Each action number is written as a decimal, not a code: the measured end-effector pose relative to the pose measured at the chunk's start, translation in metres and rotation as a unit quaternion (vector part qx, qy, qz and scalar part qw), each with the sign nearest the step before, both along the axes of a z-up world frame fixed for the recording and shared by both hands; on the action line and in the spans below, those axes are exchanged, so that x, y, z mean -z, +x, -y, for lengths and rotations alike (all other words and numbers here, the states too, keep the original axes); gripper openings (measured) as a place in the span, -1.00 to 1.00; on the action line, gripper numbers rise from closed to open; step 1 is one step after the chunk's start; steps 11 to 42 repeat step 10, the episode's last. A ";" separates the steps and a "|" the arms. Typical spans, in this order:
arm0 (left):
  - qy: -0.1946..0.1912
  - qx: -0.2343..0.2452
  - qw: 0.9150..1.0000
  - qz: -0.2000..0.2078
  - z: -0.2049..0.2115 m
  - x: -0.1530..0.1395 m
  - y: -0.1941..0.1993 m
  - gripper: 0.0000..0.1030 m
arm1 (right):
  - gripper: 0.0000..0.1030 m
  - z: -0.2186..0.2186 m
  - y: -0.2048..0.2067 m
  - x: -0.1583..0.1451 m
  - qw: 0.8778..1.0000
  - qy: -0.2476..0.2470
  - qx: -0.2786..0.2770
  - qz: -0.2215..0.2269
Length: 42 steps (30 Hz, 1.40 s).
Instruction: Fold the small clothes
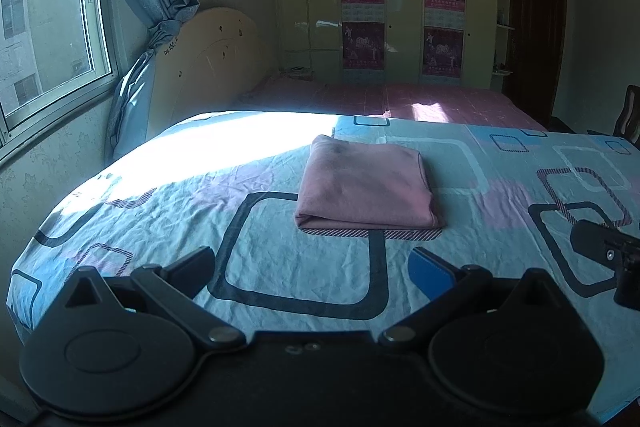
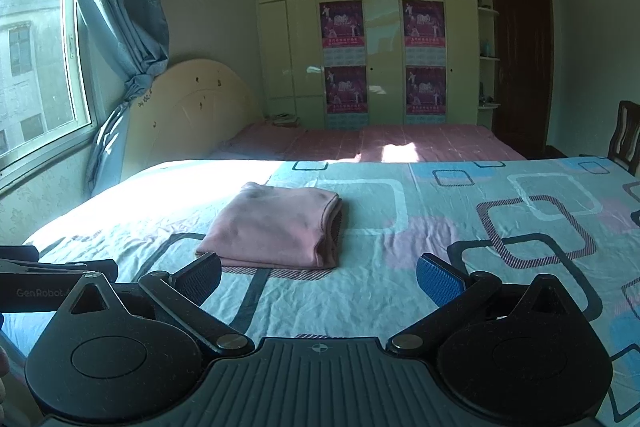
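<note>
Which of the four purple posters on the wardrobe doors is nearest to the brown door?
The upper right poster. It sits in the right column, closer to the brown door than the left pair, and higher than the lower right poster.

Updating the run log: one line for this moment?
pink garment: folded, on patterned sheet | left gripper: open, empty | right gripper: open, empty

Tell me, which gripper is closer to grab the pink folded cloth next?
Probably the left gripper. The pink folded cloth sits almost straight ahead between its open fingers. From the right gripper, also open, the cloth lies off to the left.
</note>
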<state>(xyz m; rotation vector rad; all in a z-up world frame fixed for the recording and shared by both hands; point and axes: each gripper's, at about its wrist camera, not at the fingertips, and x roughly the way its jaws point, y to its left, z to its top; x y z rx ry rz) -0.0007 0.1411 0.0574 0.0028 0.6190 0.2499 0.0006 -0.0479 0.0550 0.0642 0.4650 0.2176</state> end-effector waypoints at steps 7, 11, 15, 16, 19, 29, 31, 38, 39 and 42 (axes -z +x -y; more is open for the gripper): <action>0.017 0.013 1.000 0.007 0.004 0.007 0.017 0.92 | 0.99 0.000 0.018 0.009 1.000 0.001 0.002 -0.013; 0.012 0.027 1.000 -0.005 0.000 0.013 0.035 1.00 | 0.99 0.002 0.031 0.018 1.000 0.000 0.009 -0.026; 0.012 0.027 1.000 -0.005 0.000 0.013 0.035 1.00 | 0.99 0.002 0.031 0.018 1.000 0.000 0.009 -0.026; 0.012 0.027 1.000 -0.005 0.000 0.013 0.035 1.00 | 0.99 0.002 0.031 0.018 1.000 0.000 0.009 -0.026; 0.012 0.027 1.000 -0.005 0.000 0.013 0.035 1.00 | 0.99 0.002 0.031 0.018 1.000 0.000 0.009 -0.026; 0.012 0.027 1.000 -0.005 0.000 0.013 0.035 1.00 | 0.99 0.002 0.031 0.018 1.000 0.000 0.009 -0.026; 0.012 0.027 1.000 -0.005 0.000 0.013 0.035 1.00 | 0.99 0.002 0.031 0.018 1.000 0.000 0.009 -0.026; 0.012 0.027 1.000 -0.005 0.000 0.013 0.035 1.00 | 0.99 0.002 0.031 0.018 1.000 0.000 0.009 -0.026; 0.012 0.027 1.000 -0.005 0.000 0.013 0.035 1.00 | 0.99 0.002 0.031 0.018 1.000 0.000 0.009 -0.026; 0.012 0.027 1.000 -0.005 0.000 0.013 0.035 1.00 | 0.99 0.002 0.031 0.018 1.000 0.000 0.009 -0.026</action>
